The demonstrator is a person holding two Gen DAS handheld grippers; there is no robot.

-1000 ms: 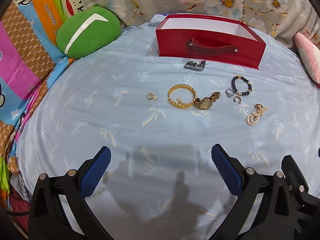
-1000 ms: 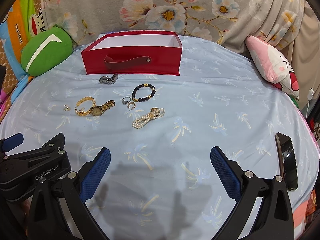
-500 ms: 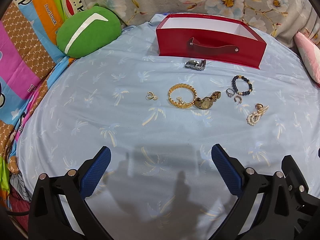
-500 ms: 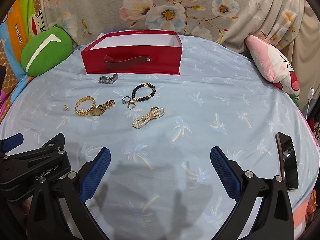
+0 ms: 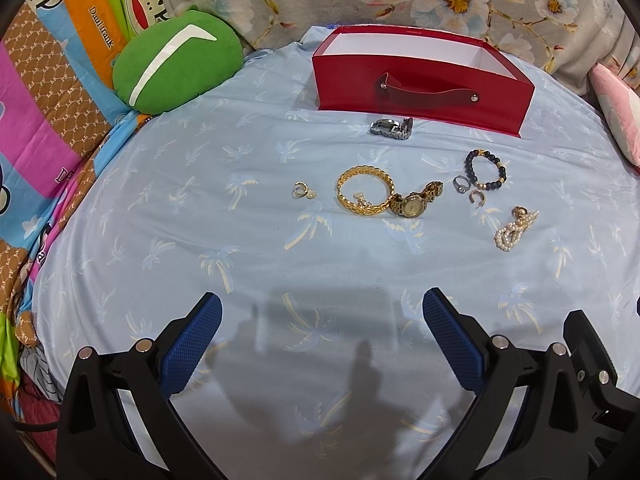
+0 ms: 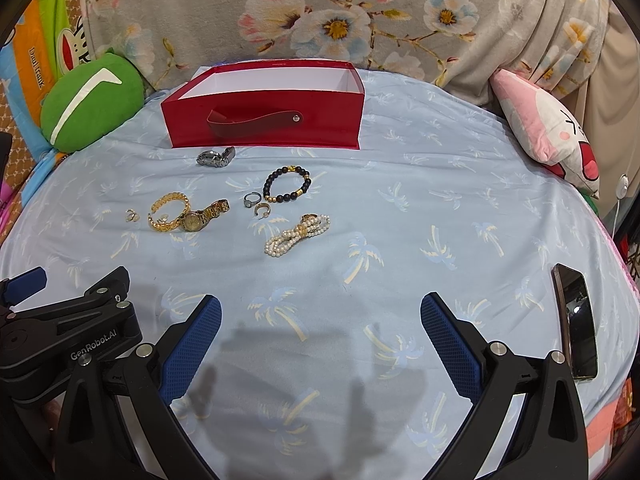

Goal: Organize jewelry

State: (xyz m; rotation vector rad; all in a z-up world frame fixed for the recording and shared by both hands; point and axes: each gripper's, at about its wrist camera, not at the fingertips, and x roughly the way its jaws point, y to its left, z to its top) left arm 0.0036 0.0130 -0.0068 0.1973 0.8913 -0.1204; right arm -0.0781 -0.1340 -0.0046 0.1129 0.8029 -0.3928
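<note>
Left gripper [image 5: 322, 312], left wrist view: both blue-padded fingers [image 5: 192, 344] spread wide, nothing between them, held above bare blue palm-print bedsheet [image 5: 160, 216]. Jewelry lies well ahead of the fingertips, all on the sheet. Red box [image 5: 420, 80], open top, white inside, strap handle on the near wall, sits at the far side. Silver watch [image 5: 391, 127] lies just in front of that wall. Nearer row, left to right: small gold earrings [image 5: 302, 191], gold bracelet [image 5: 363, 195] touching gold watch [image 5: 414, 203], silver ring [image 5: 460, 184], dark bead bracelet [image 5: 485, 169], small hoop [image 5: 477, 197], pearl bracelet [image 5: 514, 229]. Green cushion [image 5: 176, 68] rests at far left. Right gripper [image 6: 320, 310], right wrist view: fingers [image 6: 450, 346] likewise wide apart, empty, above the sheet [image 6: 440, 208]. Red box [image 6: 264, 110] far centre-left; silver watch [image 6: 215, 157] just before it. Bead bracelet [image 6: 287, 185], ring [image 6: 251, 199] and hoop [image 6: 262, 209] sit close together; pearl bracelet [image 6: 298, 234] lies nearest the gripper of the 8 pieces. Gold bracelet [image 6: 168, 213], gold watch [image 6: 202, 216] and earrings [image 6: 131, 215] lie further left. Left gripper [image 6: 60, 320] shows at the lower left edge. Black phone [image 6: 578, 320] lies on the sheet at right; pink cushion [image 6: 548, 128] beyond it.
</note>
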